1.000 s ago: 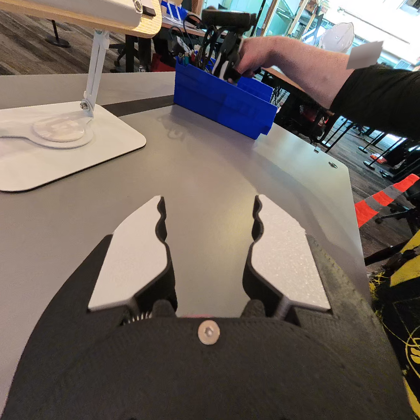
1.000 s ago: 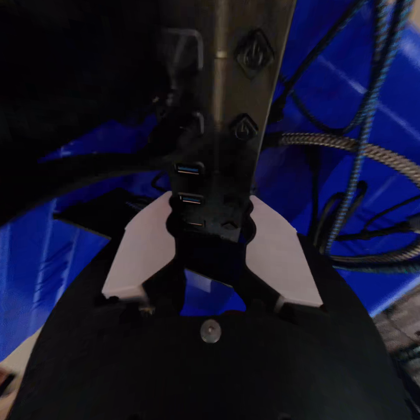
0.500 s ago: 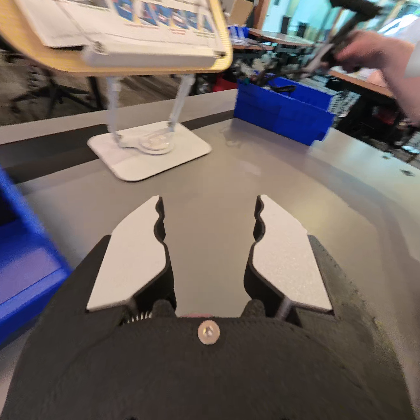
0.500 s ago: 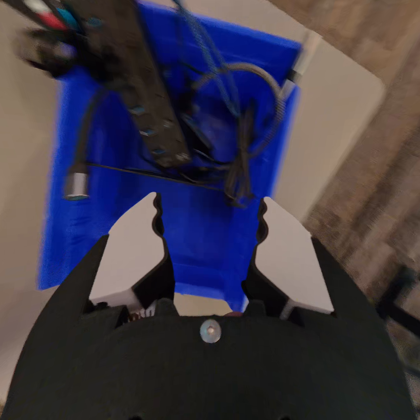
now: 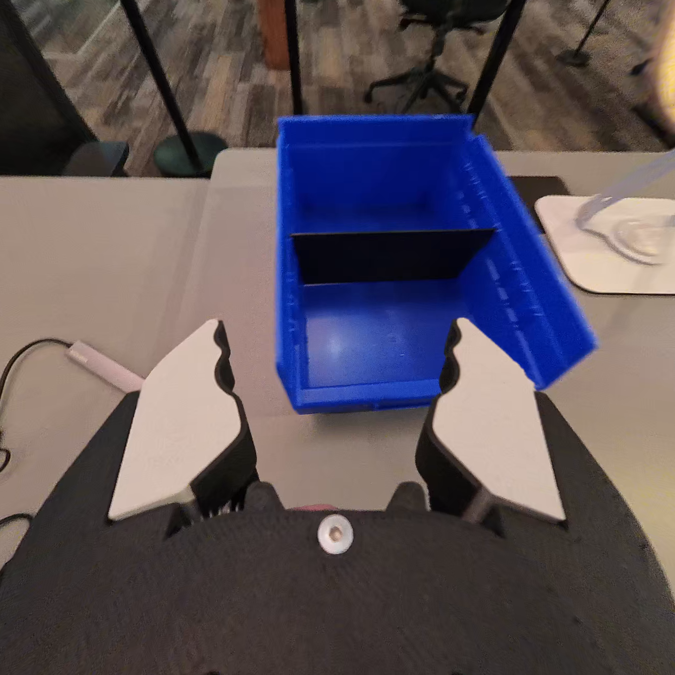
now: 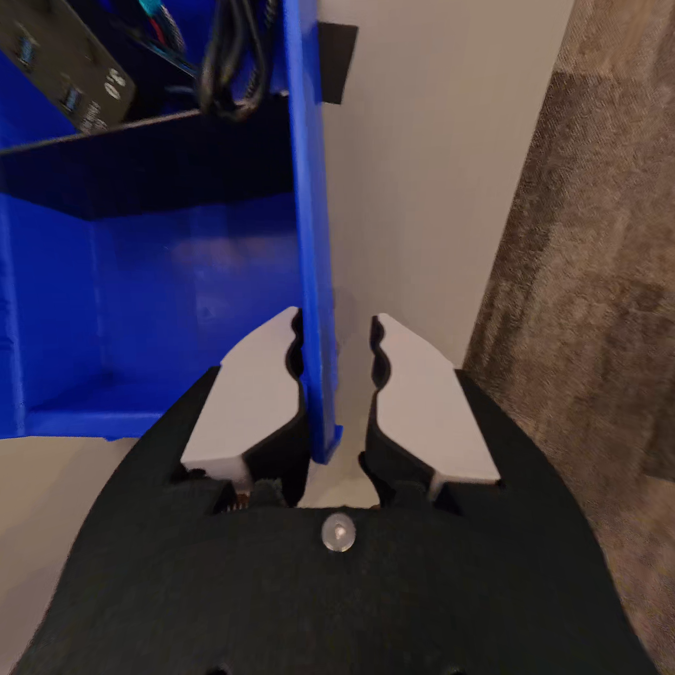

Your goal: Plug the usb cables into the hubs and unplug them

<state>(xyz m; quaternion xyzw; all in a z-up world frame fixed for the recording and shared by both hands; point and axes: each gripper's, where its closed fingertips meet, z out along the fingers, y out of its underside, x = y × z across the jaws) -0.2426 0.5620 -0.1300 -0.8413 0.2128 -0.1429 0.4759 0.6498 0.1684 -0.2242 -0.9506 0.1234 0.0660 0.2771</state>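
In the left wrist view my left gripper [image 5: 338, 325] is open wide and empty. It hangs over the near compartment of an empty blue bin [image 5: 511, 274] with a black divider [image 5: 380, 255]. A pale slim plug on a black cable [image 5: 102, 365] lies on the table to the left. In the right wrist view my right gripper [image 6: 336, 317] straddles the right wall [image 6: 307, 219] of a second blue bin. The left finger lies against the wall's inner face and the right finger stands clear of it. A black USB hub [image 6: 62, 69] and tangled cables [image 6: 226, 73] lie behind that bin's divider.
A white stand base [image 5: 602, 248] sits on the grey table right of the empty bin. The table's far edge lies just behind that bin, with poles and a chair base [image 5: 420, 80] beyond. In the right wrist view black tape [image 6: 336, 62] marks the table and carpet [image 6: 584, 292] lies to the right. There is about 100 cm between the tips of the two grippers. The right tips stand about 15 cm off the black USB hub [image 6: 62, 69].
My left gripper swung left from the stand to over the empty bin and opened wider. My right gripper left the hub's end, pulled back out of the bin and narrowed around its side wall.
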